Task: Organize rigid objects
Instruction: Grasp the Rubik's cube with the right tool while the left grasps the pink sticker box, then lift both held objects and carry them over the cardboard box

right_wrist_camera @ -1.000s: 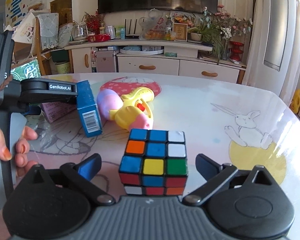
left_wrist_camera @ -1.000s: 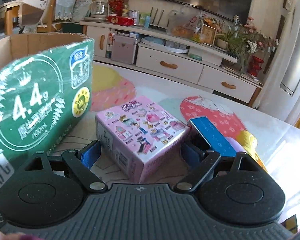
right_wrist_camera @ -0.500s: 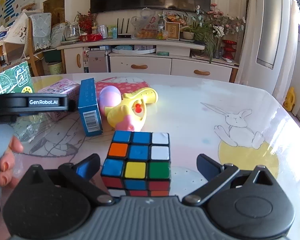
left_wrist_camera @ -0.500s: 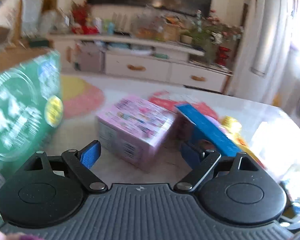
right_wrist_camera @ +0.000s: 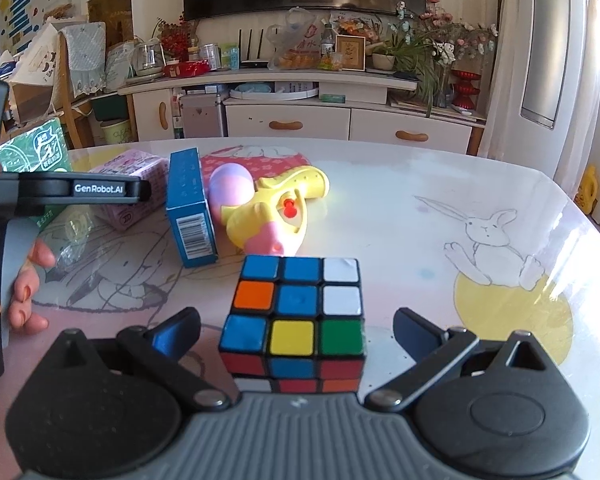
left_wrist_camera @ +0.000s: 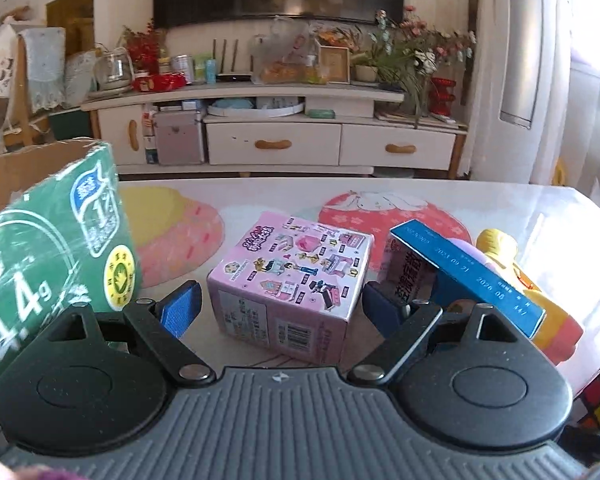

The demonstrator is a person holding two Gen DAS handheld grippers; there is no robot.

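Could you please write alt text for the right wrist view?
The open right gripper frames a puzzle cube on a cartoon-printed table. Behind it stand a blue box, a yellow toy and a pink box.

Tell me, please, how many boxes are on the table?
3: a green carton at the left edge, a pink box between the left gripper fingers, and a blue box beside the yellow toy. Others may be hidden.

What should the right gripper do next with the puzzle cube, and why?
Probably close the right gripper on the puzzle cube: its jaws stand open on either side of the cube, which sits on the table, not yet gripped.
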